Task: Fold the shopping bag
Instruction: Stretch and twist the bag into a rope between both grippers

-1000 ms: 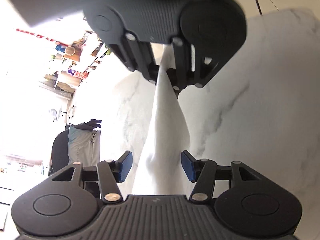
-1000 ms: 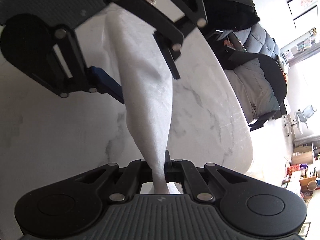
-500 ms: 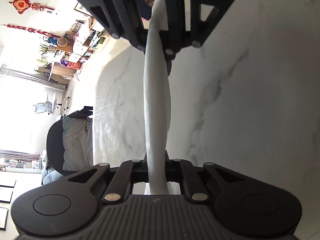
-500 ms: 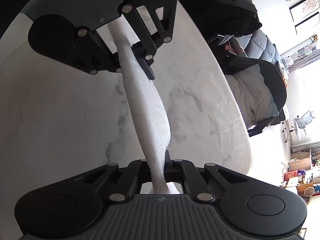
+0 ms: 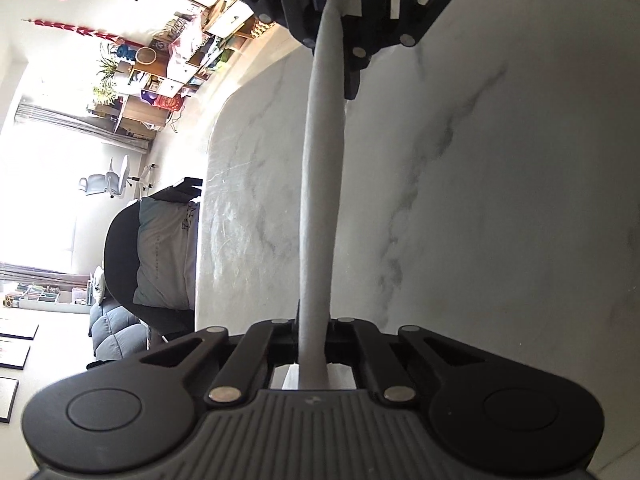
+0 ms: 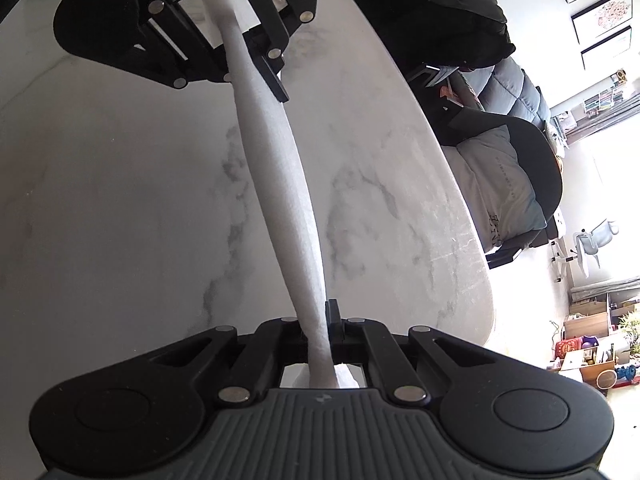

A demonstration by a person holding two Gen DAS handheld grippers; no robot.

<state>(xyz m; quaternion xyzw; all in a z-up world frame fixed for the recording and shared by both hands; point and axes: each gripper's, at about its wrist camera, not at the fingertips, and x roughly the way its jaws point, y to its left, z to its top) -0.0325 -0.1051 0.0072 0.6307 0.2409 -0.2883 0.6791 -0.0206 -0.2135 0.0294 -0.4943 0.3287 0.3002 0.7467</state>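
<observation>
The white fabric shopping bag [image 5: 320, 184] is pulled into a taut narrow band between my two grippers, above a white marble table [image 5: 500, 200]. My left gripper [image 5: 314, 320] is shut on its near end in the left wrist view. The right gripper [image 5: 344, 52] faces it at the top, clamped on the far end. From the right wrist view the bag [image 6: 280, 184] runs up from my right gripper [image 6: 326, 320], shut on it, to the left gripper [image 6: 248, 60]. The rest of the bag is hidden behind the band's edge.
The marble table [image 6: 120, 200] ends in a rounded edge on the side of a dark chair holding a grey cushion [image 6: 504, 184]. A sofa with dark clothing [image 6: 452, 12] stands beyond. Shelves and a desk chair [image 5: 112, 180] fill the bright room behind.
One second ago my left gripper stood open around the bag; it has since shut on it. The two grippers have moved apart, stretching the loose bag into a tight, thin band.
</observation>
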